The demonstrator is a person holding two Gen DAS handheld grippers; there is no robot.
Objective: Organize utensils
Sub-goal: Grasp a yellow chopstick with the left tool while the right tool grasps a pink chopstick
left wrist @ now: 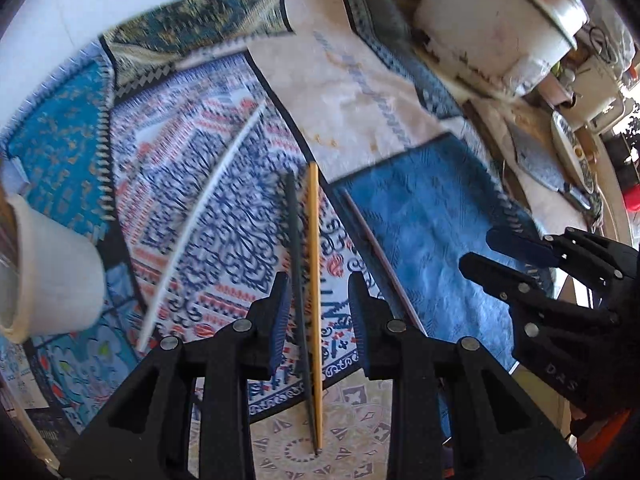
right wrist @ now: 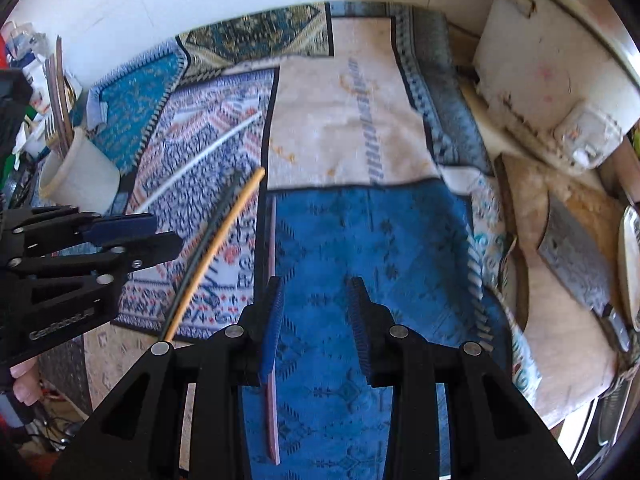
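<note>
A wooden chopstick [left wrist: 314, 280] and a dark chopstick [left wrist: 296, 276] lie side by side on the patterned cloth, running between the open jaws of my left gripper [left wrist: 320, 316]. A white chopstick [left wrist: 204, 204] lies to their left, a pink one [left wrist: 380, 256] to their right. A white utensil cup [left wrist: 52, 276] stands at far left. In the right wrist view my right gripper [right wrist: 316, 316] is open over the blue cloth, with the pink chopstick [right wrist: 272, 280] along its left finger. The wooden chopstick [right wrist: 216, 244], the cup [right wrist: 80, 176] with forks and the left gripper [right wrist: 136, 240] show at left.
A white pot [left wrist: 500, 28] stands at the back right. A cleaver [right wrist: 576, 264] lies on a wooden board at right beside a plate [right wrist: 632, 264]. A white wall runs along the back. Patterned mats [right wrist: 344, 120] cover the table.
</note>
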